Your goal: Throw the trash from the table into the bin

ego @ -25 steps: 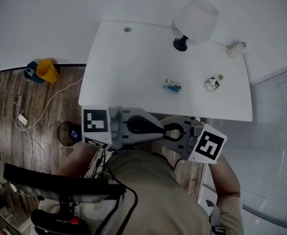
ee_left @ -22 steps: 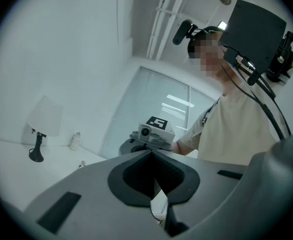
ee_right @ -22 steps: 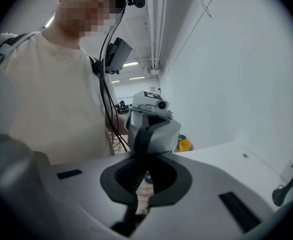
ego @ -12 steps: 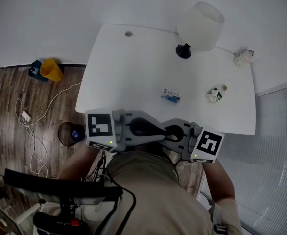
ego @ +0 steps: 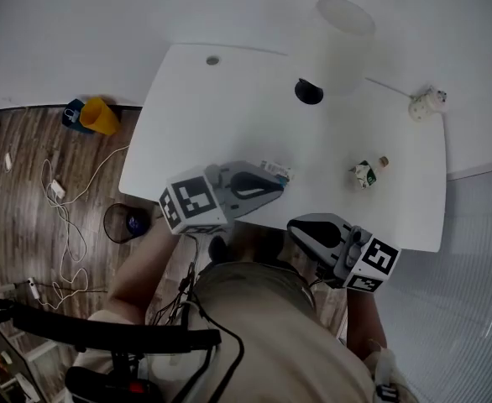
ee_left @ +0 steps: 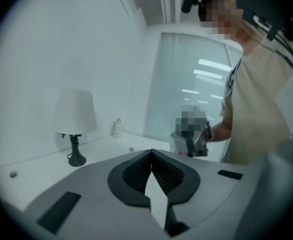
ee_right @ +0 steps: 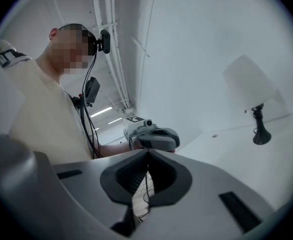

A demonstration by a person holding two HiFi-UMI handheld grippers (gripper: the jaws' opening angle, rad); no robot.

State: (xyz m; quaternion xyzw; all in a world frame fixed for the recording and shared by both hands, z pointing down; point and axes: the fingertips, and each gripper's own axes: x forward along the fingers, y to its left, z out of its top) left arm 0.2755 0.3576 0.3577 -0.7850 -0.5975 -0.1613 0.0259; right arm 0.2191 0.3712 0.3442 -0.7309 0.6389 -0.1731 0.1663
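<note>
Overhead, two low side views — lamp (ego: 340, 40) shared

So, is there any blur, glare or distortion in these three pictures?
Head view: the wide angle bends the edges of the table, and the lamp shade looks smeared and washed out against the white wall. Left gripper view: fisheye with a dark round border, and the lamp shade is soft. Right gripper view: same dark border, and the lamp shade is hazy.

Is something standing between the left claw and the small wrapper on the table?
Nothing visible does. In the head view the left claw, its jaws shut and empty, has its tip right beside the wrapper, and only bare table lies around them. The lamp stands well beyond, out of the way.
</note>
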